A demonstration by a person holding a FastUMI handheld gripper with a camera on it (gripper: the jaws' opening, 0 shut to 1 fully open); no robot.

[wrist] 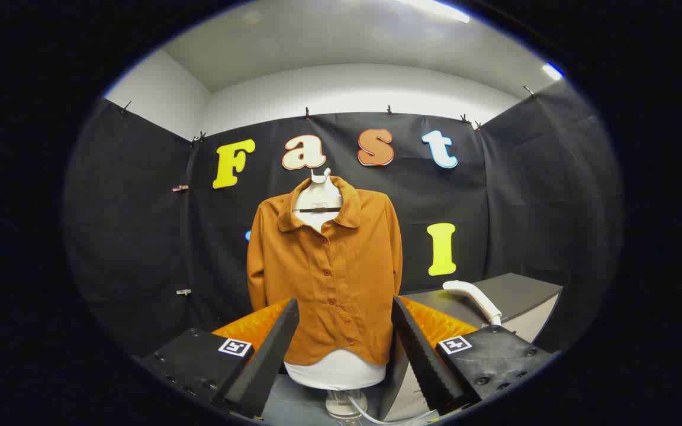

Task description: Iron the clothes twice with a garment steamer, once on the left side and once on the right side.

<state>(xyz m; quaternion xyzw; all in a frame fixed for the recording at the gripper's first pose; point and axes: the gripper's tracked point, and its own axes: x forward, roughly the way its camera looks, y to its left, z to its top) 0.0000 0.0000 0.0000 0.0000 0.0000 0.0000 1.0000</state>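
Note:
An orange-brown buttoned shirt (326,275) hangs on a white mannequin torso (335,373), straight ahead of my gripper (346,313) and beyond the fingers. The white garment steamer head (472,297) lies on a dark table (512,293) to the right of the shirt, its hose trailing down behind my right finger. My gripper is open, its two black fingers (270,355) spread wide on either side of the shirt's hem, with nothing between them.
The mannequin stands on a white pole base (344,405) with a white cord (370,417) lying beside it. Black cloth walls close the booth behind and on both sides. The table's light front panel (530,325) runs along the right.

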